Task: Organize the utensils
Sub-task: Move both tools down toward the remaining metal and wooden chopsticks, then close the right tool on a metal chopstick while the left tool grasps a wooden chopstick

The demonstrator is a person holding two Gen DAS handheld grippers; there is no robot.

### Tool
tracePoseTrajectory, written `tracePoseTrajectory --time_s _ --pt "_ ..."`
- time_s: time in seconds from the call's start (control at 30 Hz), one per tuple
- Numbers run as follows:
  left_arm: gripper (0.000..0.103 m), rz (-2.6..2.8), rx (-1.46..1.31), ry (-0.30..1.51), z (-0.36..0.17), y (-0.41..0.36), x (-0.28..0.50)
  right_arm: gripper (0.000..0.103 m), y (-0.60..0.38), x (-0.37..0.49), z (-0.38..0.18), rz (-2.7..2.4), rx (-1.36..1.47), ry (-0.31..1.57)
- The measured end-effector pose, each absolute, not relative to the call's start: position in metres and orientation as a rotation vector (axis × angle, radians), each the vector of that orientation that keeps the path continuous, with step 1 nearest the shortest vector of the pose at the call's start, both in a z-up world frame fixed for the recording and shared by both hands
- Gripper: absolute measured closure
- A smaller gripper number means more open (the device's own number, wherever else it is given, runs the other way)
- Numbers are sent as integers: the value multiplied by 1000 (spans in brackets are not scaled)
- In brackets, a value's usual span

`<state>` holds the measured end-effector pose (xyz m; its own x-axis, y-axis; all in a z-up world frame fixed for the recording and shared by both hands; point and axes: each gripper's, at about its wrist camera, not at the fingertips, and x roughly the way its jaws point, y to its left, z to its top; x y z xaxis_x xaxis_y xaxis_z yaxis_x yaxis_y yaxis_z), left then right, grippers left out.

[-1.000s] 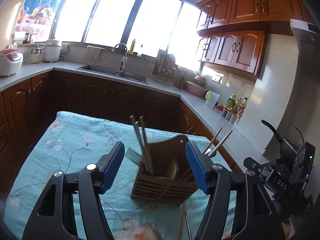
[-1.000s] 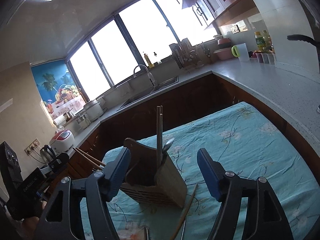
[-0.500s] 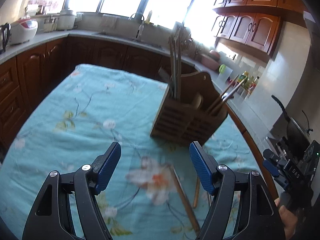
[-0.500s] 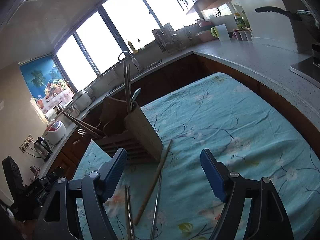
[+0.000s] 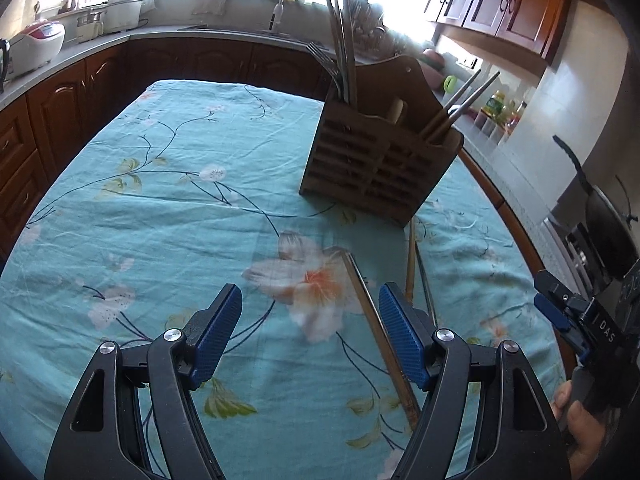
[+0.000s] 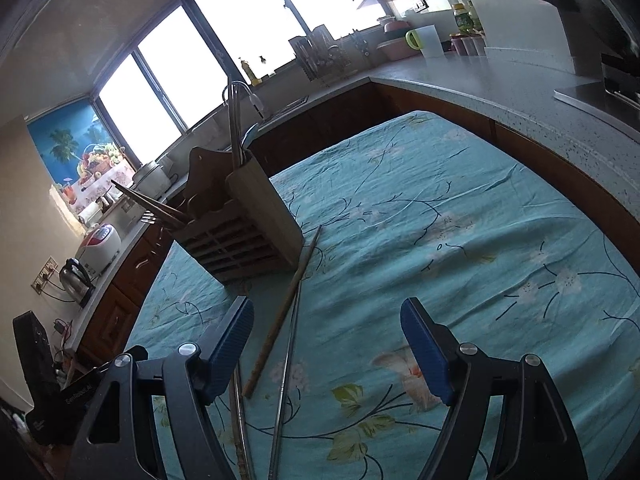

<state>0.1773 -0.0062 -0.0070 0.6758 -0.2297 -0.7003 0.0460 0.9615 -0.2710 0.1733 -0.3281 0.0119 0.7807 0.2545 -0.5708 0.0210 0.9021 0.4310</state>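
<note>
The worktop (image 5: 168, 216), draped in a teal floral cloth (image 6: 460, 216), stretches out ahead of both hand-held grippers. On it, ahead of the left hand-held gripper (image 5: 310, 334) and a little to its right, stands a slatted wooden utensil holder (image 5: 380, 168); from the right hand-held gripper (image 6: 328, 344) the same holder (image 6: 244, 236) sits ahead and to the left. Metal utensils and a fork (image 5: 340, 40) rise from the holder's far-left compartment, and a pair of chopsticks (image 5: 464, 100) leans out of its right end.

Both hand-held grippers hover over the cloth with their blue pads spread wide apart and nothing between them.

Loose chopsticks lie flat on the cloth, on the near side of the holder. A wooden chopstick (image 6: 282, 312) runs from the holder's near corner back toward the right hand-held gripper's left finger, and a thin metal one (image 6: 286, 372) lies just beside it. A further pair (image 5: 376, 332) passes just inside and under the left hand-held gripper's right finger (image 5: 402, 340); whether pad and sticks touch I cannot tell.
</note>
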Motion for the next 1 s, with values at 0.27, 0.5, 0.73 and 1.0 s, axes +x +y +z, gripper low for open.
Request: tracePoseTrajectory --time_s 0.27,0.5,0.73,1.0 --pt "31 -133 -223 878 -20 -9 184 41 -289 194 -5 210 315 787" --pt "31 -133 -219 917 -31 -11 192 67 -253 221 -34 240 207 899" --pt "32 -162 -168 958 -41 -37 212 90 -243 232 -43 211 71 935" --pt "46 -162 -19 982 -58 -72 233 91 -300 196 -42 154 110 940"
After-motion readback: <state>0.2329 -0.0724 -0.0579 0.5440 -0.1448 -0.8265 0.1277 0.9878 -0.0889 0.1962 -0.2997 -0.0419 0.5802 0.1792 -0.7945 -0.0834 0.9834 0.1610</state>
